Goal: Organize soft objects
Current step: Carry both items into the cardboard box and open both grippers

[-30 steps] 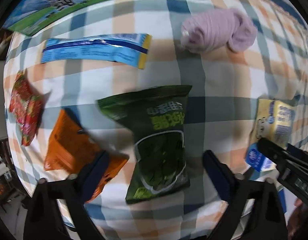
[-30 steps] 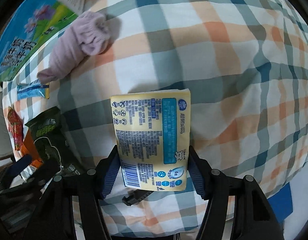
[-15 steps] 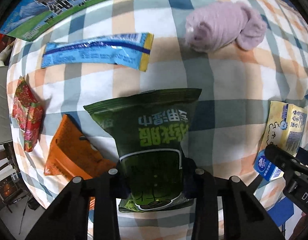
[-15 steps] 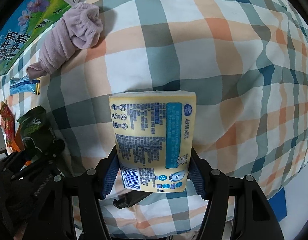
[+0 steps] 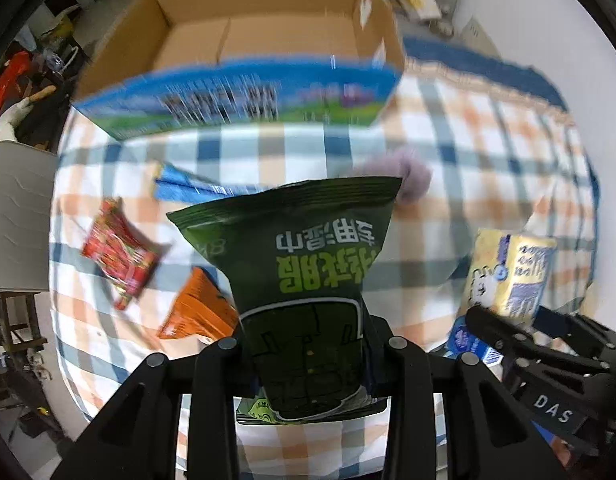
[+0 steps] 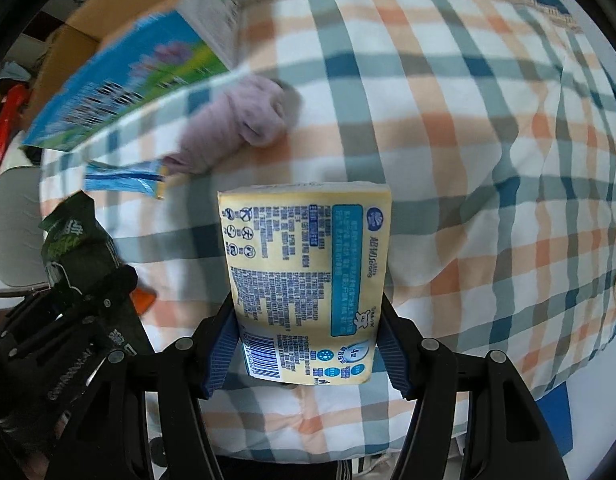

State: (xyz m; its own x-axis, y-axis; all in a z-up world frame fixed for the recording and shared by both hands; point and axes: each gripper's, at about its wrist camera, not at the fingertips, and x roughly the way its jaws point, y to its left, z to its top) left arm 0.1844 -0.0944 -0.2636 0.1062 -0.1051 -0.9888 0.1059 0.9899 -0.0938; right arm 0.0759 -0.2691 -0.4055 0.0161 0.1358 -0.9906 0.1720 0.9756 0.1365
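Observation:
My left gripper (image 5: 308, 344) is shut on a green wet-wipes pack (image 5: 304, 264) and holds it upright above the checked cloth. My right gripper (image 6: 306, 344) is shut on a yellow tissue pack (image 6: 304, 276), also lifted; that pack shows in the left wrist view (image 5: 508, 276) at the right. An open cardboard box (image 5: 260, 36) with a blue and green printed side stands at the far edge. A rolled lilac towel (image 6: 236, 128) lies in front of the box.
On the cloth (image 6: 468, 160) at the left lie a long blue packet (image 5: 188, 188), a red snack packet (image 5: 120, 256) and an orange packet (image 5: 196, 312). A grey chair (image 5: 16, 216) stands off the left edge.
Both grippers have risen and tilted up with their packs, bringing the open box into view. The left gripper closed on the green pack about half a second ago.

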